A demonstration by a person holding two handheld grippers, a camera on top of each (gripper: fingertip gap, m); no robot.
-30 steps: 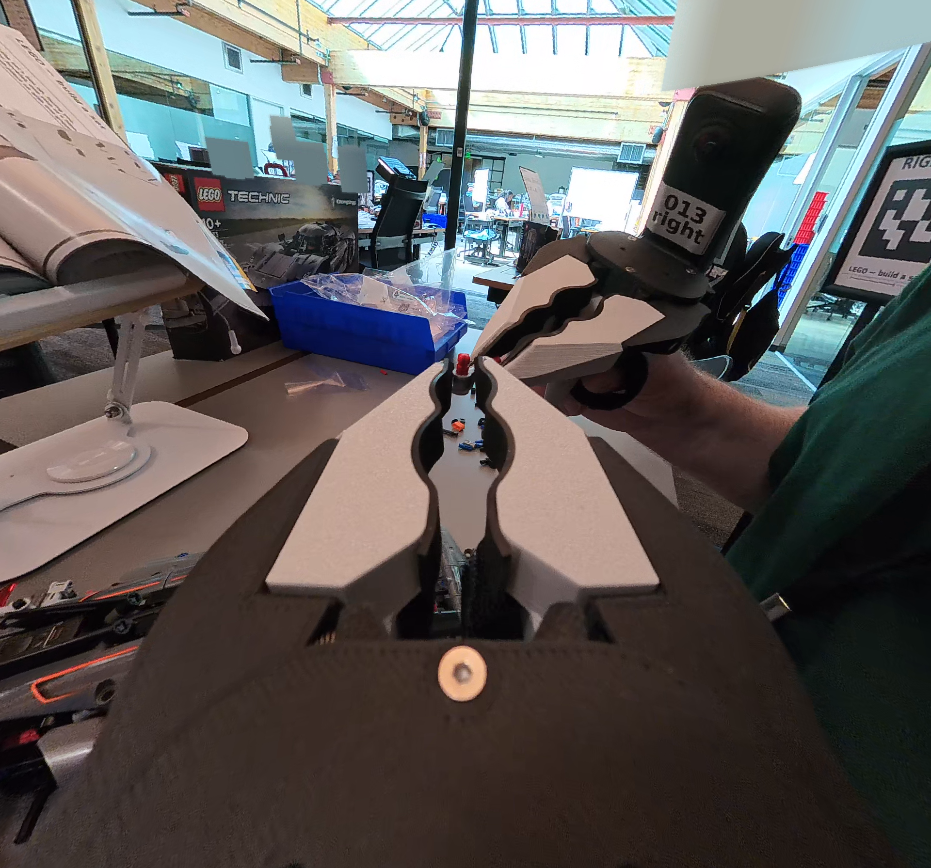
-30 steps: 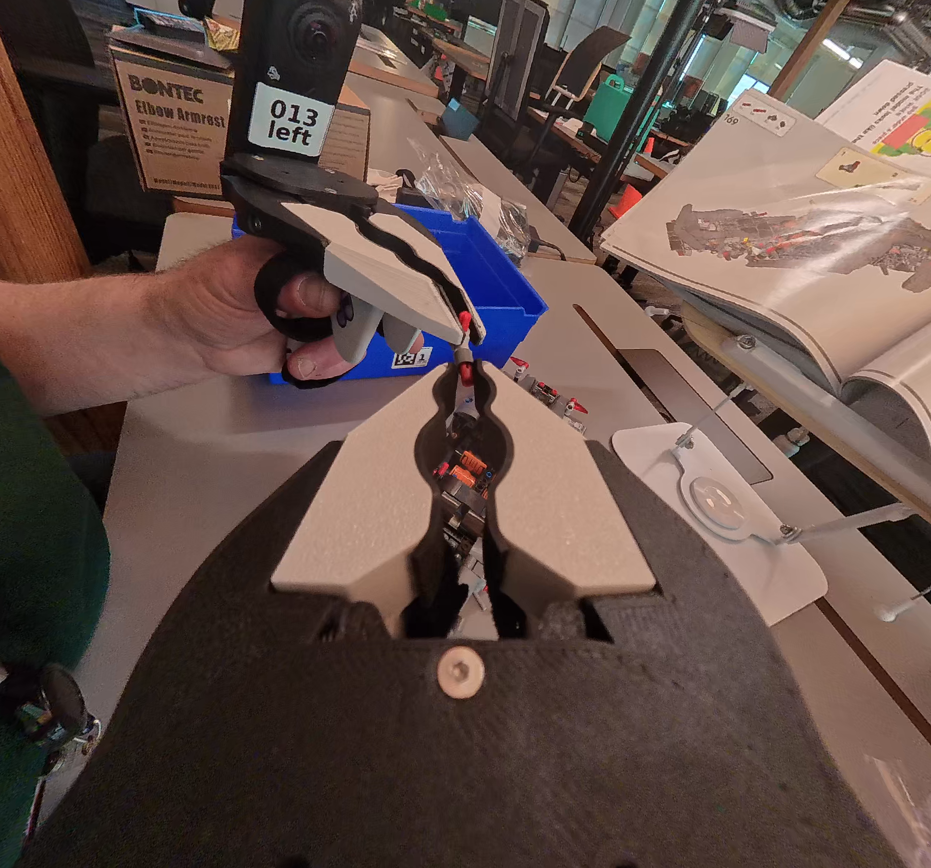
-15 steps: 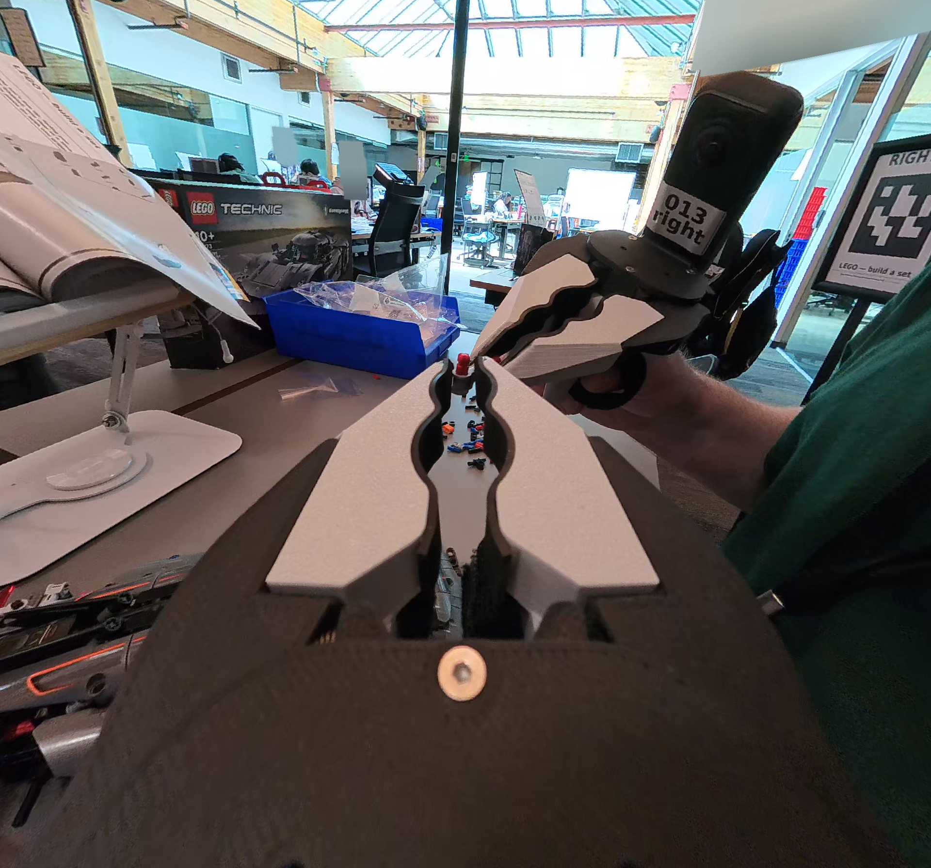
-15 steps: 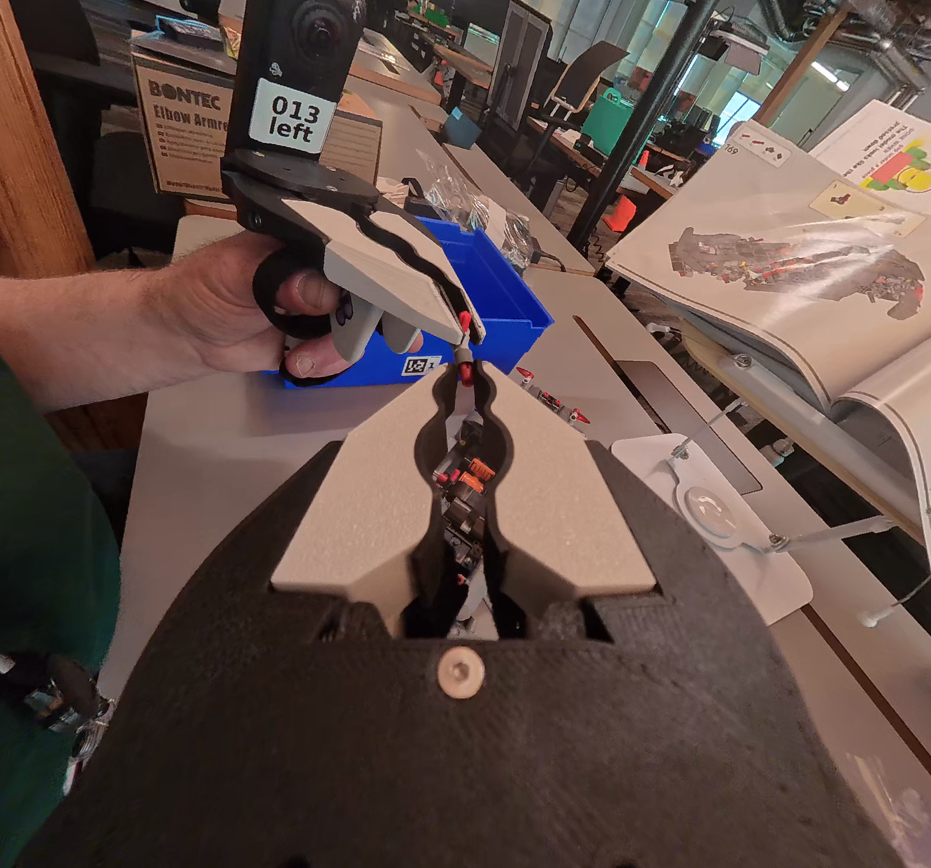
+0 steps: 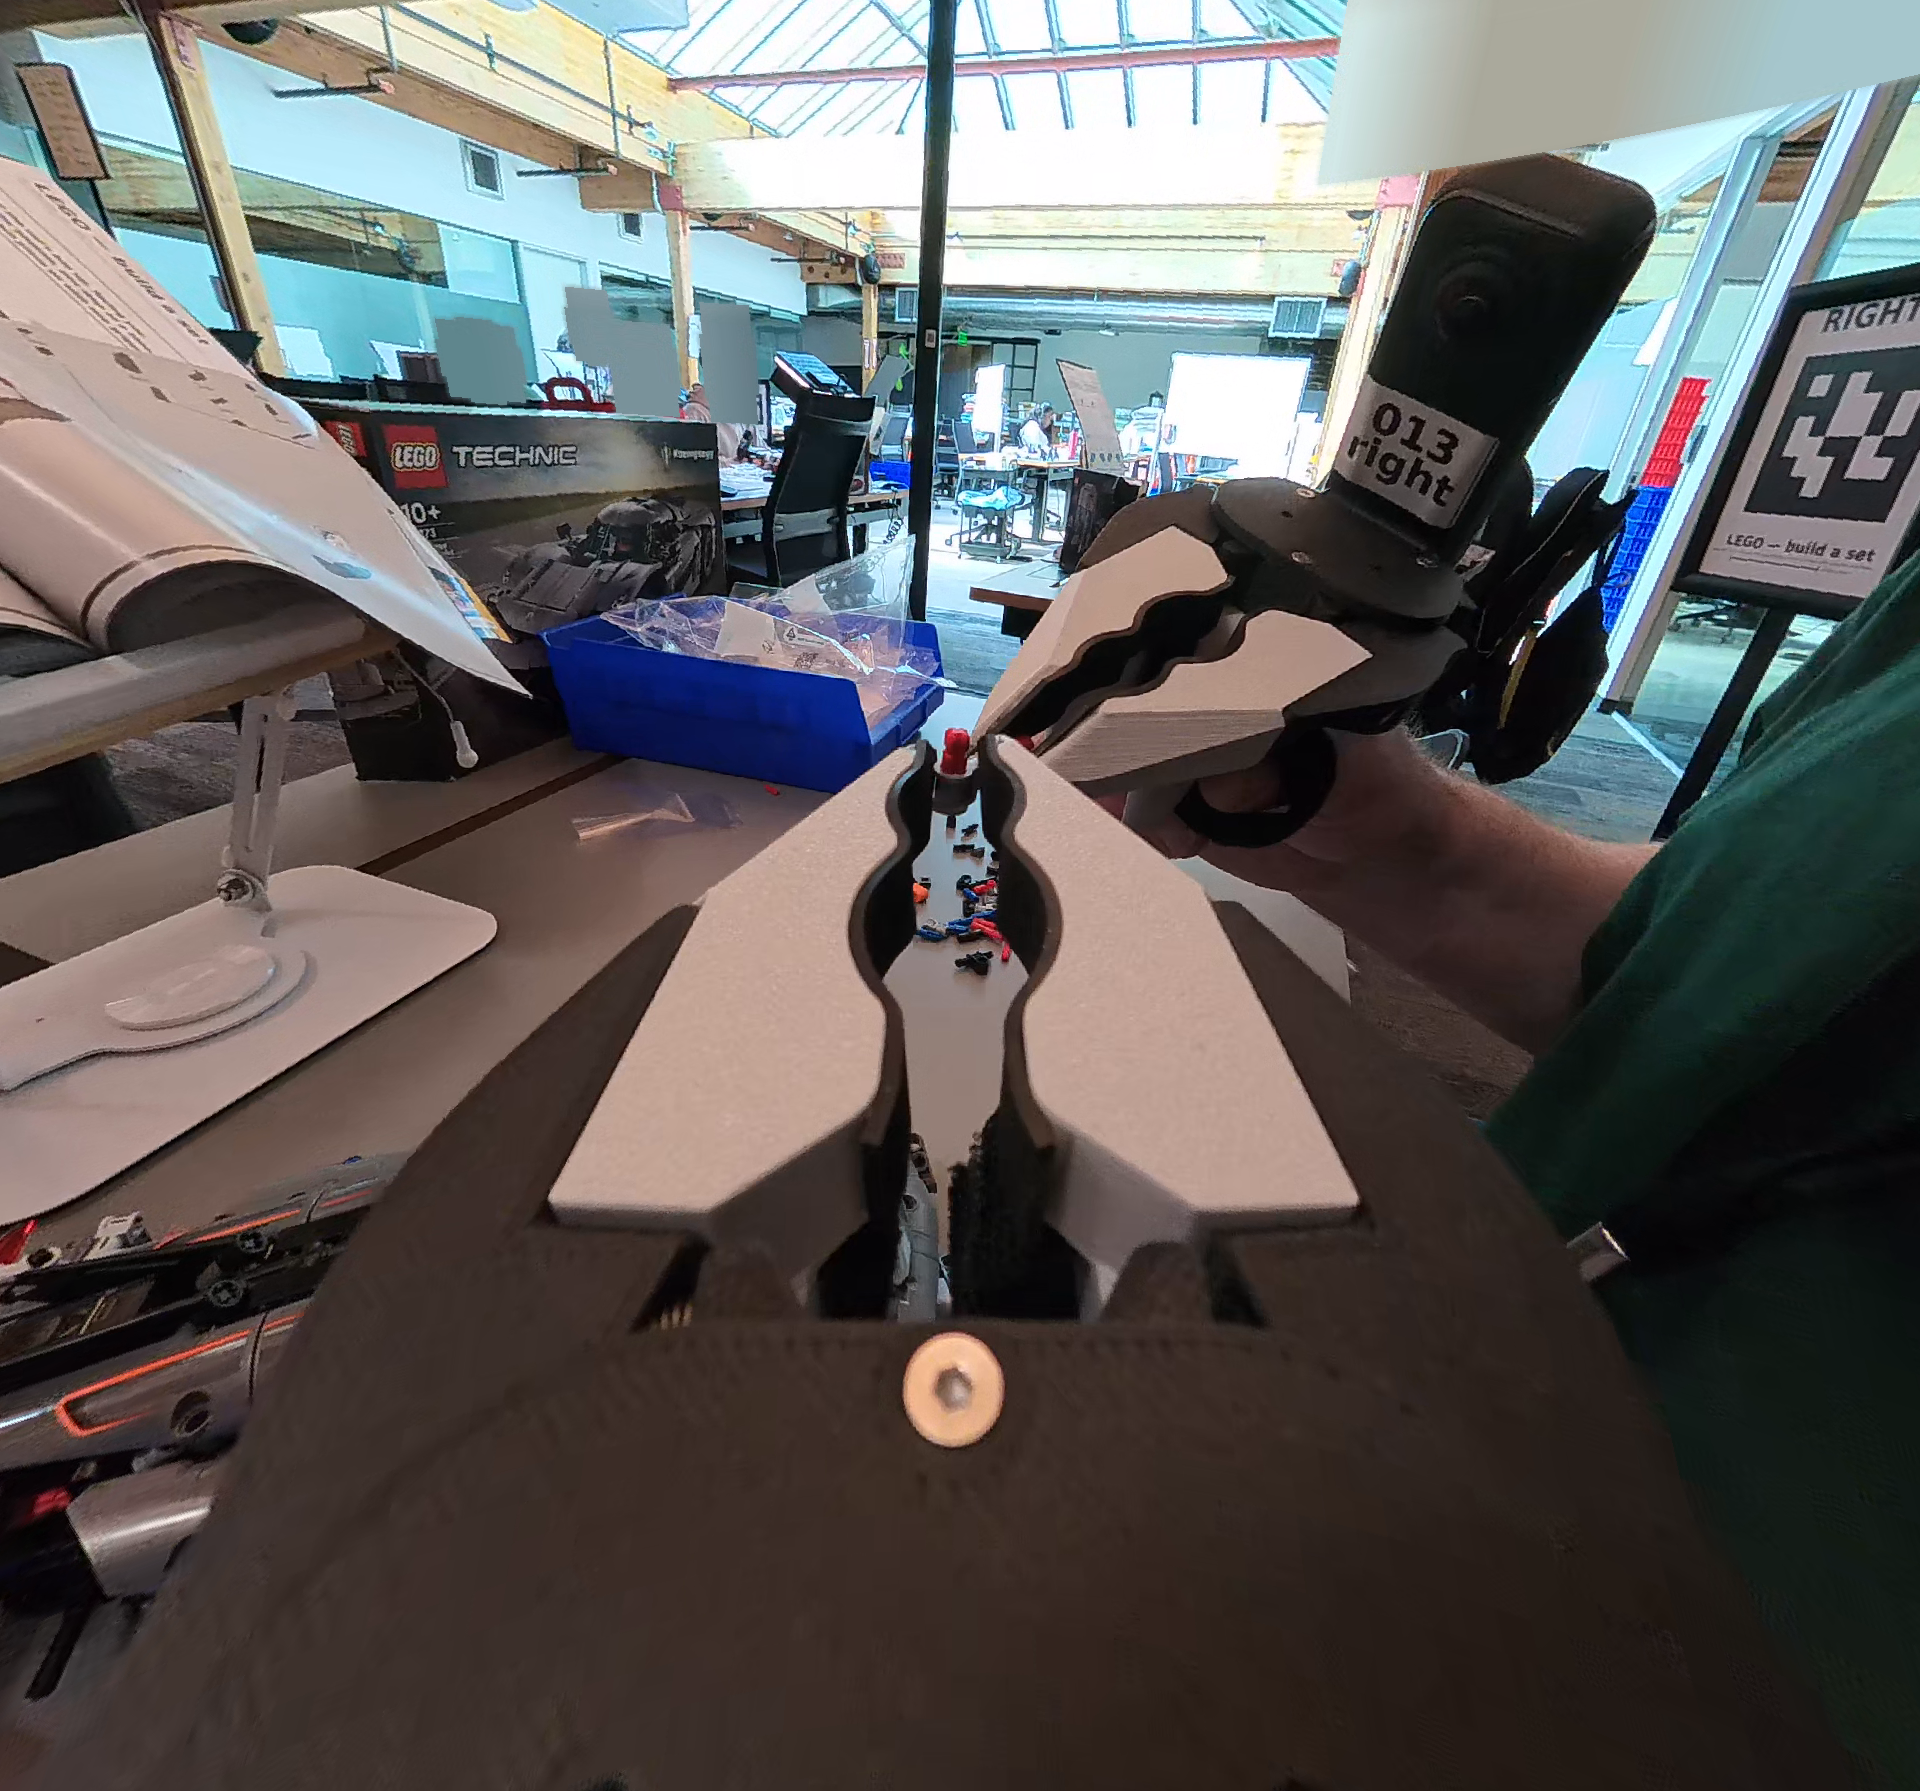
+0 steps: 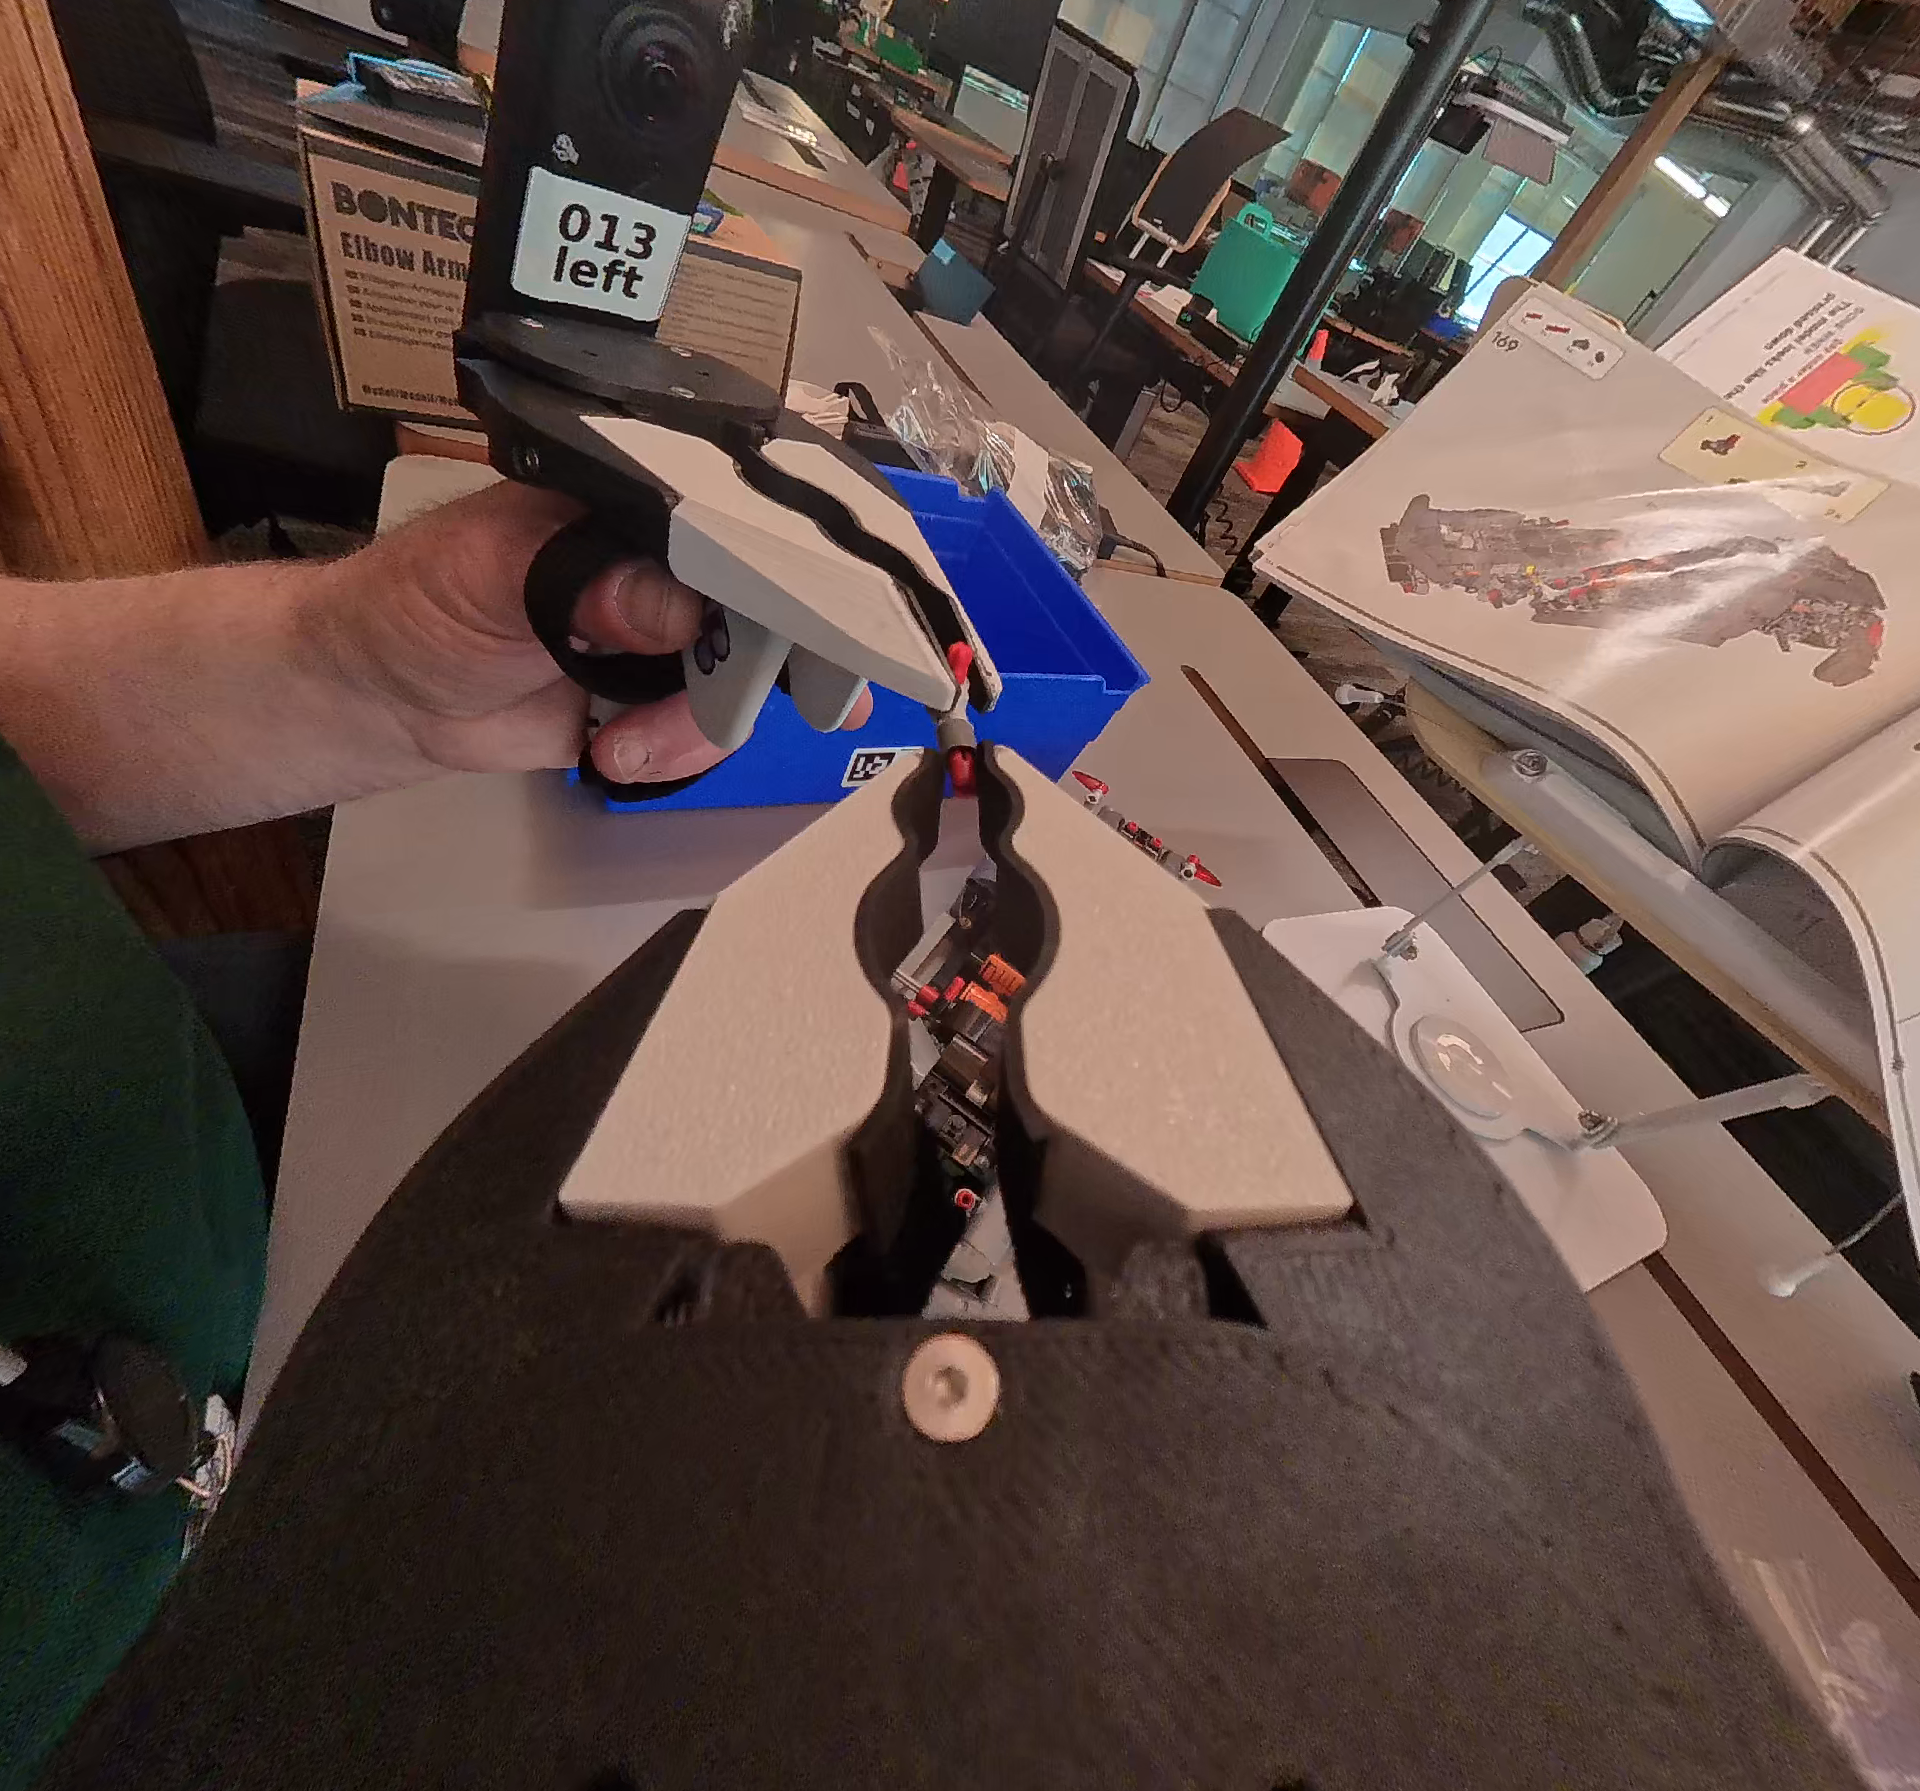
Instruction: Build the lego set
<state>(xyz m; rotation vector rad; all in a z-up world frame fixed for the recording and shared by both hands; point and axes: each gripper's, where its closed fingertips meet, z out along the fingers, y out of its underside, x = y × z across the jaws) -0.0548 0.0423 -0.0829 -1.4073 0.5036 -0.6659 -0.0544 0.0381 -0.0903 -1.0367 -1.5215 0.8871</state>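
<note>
Open-plan workshop, both grippers raised over the table (image 6: 499,910). Left gripper (image 5: 954,773) and right gripper (image 6: 961,770) each clenched on an end of one small red-and-grey pin piece (image 6: 957,731). Mid sub-assembly, I think; next needs a straight axial push, no twisting.

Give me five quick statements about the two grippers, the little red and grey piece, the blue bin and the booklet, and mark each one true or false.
1. Both grippers pinch one small red and grey piece between them. True: the left gripper and the right gripper meet tip to tip on it.
2. The blue bin is empty. False: it holds clear plastic bags.
3. The booklet lies flat on the table. False: it rests open on a raised stand.
4. Loose small pieces lie on the table below the left gripper. True.
5. The held piece rests on the table. False: it is held in the air above it.
</note>
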